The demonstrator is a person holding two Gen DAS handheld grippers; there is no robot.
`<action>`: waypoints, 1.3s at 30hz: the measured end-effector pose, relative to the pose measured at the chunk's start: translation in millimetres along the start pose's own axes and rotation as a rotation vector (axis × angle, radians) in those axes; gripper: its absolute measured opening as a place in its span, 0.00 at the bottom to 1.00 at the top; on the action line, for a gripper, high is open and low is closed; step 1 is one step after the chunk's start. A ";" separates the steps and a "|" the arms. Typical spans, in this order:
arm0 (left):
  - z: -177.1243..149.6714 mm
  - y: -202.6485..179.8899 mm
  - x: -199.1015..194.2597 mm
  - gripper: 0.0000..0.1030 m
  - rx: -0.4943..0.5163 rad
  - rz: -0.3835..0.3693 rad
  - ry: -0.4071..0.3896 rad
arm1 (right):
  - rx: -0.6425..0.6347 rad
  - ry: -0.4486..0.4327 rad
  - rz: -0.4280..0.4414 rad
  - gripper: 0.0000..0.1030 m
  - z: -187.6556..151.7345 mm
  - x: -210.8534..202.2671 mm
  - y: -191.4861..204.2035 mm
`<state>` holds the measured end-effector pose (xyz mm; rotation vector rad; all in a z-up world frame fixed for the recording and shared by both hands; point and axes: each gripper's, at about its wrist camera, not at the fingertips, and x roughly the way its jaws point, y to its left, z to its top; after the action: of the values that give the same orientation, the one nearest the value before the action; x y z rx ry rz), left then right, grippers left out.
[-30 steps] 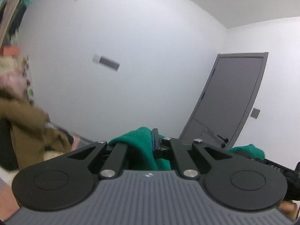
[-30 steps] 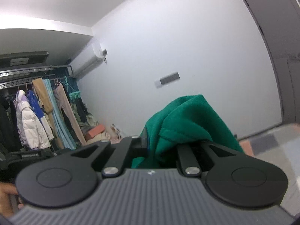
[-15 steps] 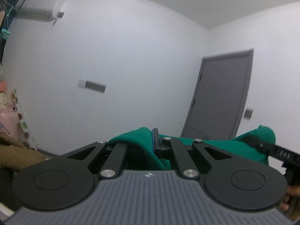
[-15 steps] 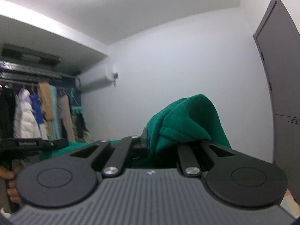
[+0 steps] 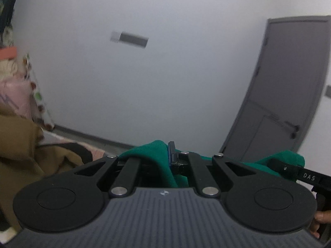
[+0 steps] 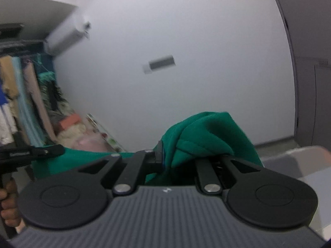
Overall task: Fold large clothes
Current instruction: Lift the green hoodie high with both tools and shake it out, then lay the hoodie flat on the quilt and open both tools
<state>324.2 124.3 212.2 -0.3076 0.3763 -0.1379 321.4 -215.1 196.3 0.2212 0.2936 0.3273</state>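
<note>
Both claws, left (image 5: 168, 155) & right (image 6: 165, 155), pinch green garment (image 6: 206, 136); right's arm reads "DAS".

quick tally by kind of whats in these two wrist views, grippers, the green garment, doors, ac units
grippers: 2, left gripper and right gripper, both shut on the cloth
green garment: 1
grey door: 1
air conditioner: 1
total: 5

Soft matt green cloth garment (image 6: 206, 136), matt black plastic hand-held gripper (image 5: 168, 159)

home bedroom | hanging clothes (image 6: 22, 95) | air conditioner (image 6: 66, 35) | grey door (image 5: 289, 86)
</note>
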 end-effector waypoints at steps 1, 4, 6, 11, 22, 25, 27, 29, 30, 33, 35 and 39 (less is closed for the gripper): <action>-11.9 9.7 30.7 0.06 -0.009 0.011 0.023 | 0.006 0.012 -0.008 0.12 -11.0 21.7 -5.7; -48.4 40.1 113.6 0.06 -0.057 0.046 0.106 | -0.007 0.067 -0.038 0.12 -51.4 104.1 -26.4; -77.9 58.7 158.6 0.06 -0.064 0.068 0.156 | -0.024 0.115 -0.049 0.12 -78.8 148.2 -38.3; -128.3 98.6 239.6 0.06 -0.093 0.060 0.245 | -0.056 0.227 -0.061 0.12 -138.0 234.3 -67.1; -173.0 112.9 310.9 0.07 -0.057 0.114 0.373 | 0.007 0.357 -0.093 0.19 -199.1 304.2 -104.1; -175.1 112.5 308.6 0.07 -0.052 0.116 0.372 | 0.010 0.356 -0.090 0.19 -198.9 304.9 -105.7; -171.7 108.6 299.7 0.14 -0.049 0.117 0.363 | 0.023 0.349 -0.081 0.20 -197.2 301.5 -105.5; -169.3 103.6 290.4 0.51 -0.046 0.109 0.374 | 0.036 0.342 -0.077 0.28 -195.1 301.1 -105.3; -168.6 100.8 282.6 0.54 -0.043 0.097 0.372 | 0.042 0.338 -0.078 0.40 -192.4 294.3 -106.7; -166.1 87.1 252.3 0.55 0.019 0.114 0.347 | 0.043 0.320 -0.065 0.55 -184.3 271.4 -101.0; -163.1 81.2 225.3 0.56 0.026 0.113 0.321 | 0.032 0.305 -0.058 0.55 -178.7 254.7 -92.8; -158.4 69.2 164.0 0.56 0.030 0.123 0.283 | 0.021 0.249 -0.056 0.55 -167.9 202.7 -79.2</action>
<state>420.1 116.0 -5.8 -0.2352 0.6718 -0.0664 474.0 -190.4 -31.0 0.1921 0.5485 0.2970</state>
